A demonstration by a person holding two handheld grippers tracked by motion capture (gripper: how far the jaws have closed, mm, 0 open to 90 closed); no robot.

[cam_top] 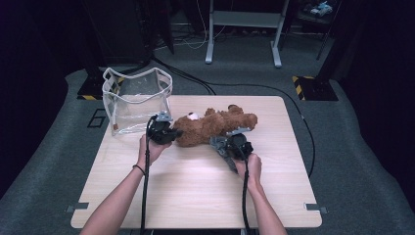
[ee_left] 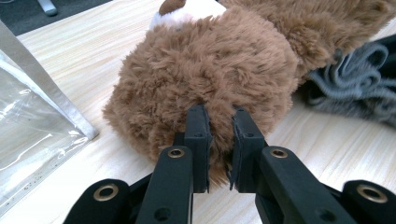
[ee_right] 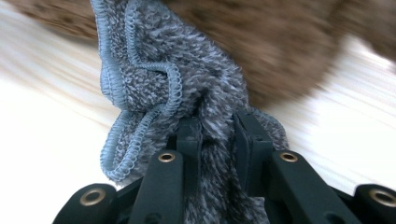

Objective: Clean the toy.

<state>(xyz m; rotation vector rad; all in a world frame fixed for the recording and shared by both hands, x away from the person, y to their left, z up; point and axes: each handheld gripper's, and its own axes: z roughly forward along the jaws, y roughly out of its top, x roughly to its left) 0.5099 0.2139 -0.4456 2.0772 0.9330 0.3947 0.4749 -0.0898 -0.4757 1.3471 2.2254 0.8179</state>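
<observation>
Plush fills the middle of the table (cam_top: 147, 196): a brown teddy bear (cam_top: 215, 126) lies on its side across the light wood top, its white snout (cam_top: 193, 116) turned up toward the far edge, its head at the left and its legs reaching right.

The left gripper (cam_top: 169, 133) sits at the left end of the bear. In the left gripper view its jaws stand narrow and pinch a tuft of the bear's (ee_left: 210, 79) fur, the pads pressed into the pile at the near side of the round head. The left hand (cam_top: 150, 148) holds that gripper from the near side.

The right gripper (cam_top: 226, 145) lies just near of the bear's middle, held by the right hand (cam_top: 249, 169). In the right gripper view its jaws are drawn close on a bunched grey cloth (ee_right: 182, 84), a looped towel fabric with a stitched blue-grey hem; the cloth rises from between the pads and folds over itself, with brown fur blurred behind it. The same cloth (ee_left: 355, 88) shows in the left gripper view, crumpled on the table to the right of the bear and touching it.

A clear bag (cam_top: 137, 100) with white trim stands upright at the far left corner of the table, open at the top, just left of the bear's head. Its clear wall (ee_left: 32, 135) shows at the left of the left gripper view.

On the grey floor left of the table a mark like a boxed 6 (cam_top: 97, 118) is taped or printed; I cannot read it surely. Black cables (cam_top: 274, 90) run over the floor past the far edge.
</observation>
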